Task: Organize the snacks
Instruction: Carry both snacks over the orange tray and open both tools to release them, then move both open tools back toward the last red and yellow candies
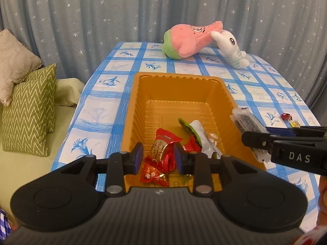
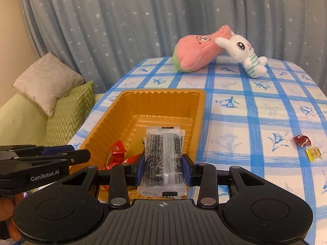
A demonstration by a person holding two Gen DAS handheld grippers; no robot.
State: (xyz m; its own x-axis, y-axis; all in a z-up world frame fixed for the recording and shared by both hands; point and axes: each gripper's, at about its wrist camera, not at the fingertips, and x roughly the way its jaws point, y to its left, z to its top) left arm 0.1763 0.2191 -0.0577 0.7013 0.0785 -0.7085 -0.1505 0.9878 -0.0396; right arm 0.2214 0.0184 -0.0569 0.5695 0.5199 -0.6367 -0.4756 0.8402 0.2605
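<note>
An orange plastic tray (image 1: pixel 173 81) (image 2: pixel 163 96) sits on the checked tablecloth and holds several wrapped snacks, among them a red and gold packet (image 1: pixel 161 148) and a white and green wrapper (image 1: pixel 199 134). My left gripper (image 1: pixel 157 158) hovers open and empty over the tray's near end. My right gripper (image 2: pixel 163 166) is shut on a clear packet of black sesame snack (image 2: pixel 163 157) and holds it above the tray's right rim; it also shows in the left wrist view (image 1: pixel 247 122). A dark red candy (image 2: pixel 301 139) and a yellow candy (image 2: pixel 313 153) lie on the cloth to the right.
A pink plush (image 2: pixel 196 55) and a white rabbit plush (image 2: pixel 245 55) lie at the table's far end. A sofa with green zigzag cushions (image 1: pixel 30 112) and a beige pillow (image 1: pixel 14 61) stands left of the table. Starred curtains hang behind.
</note>
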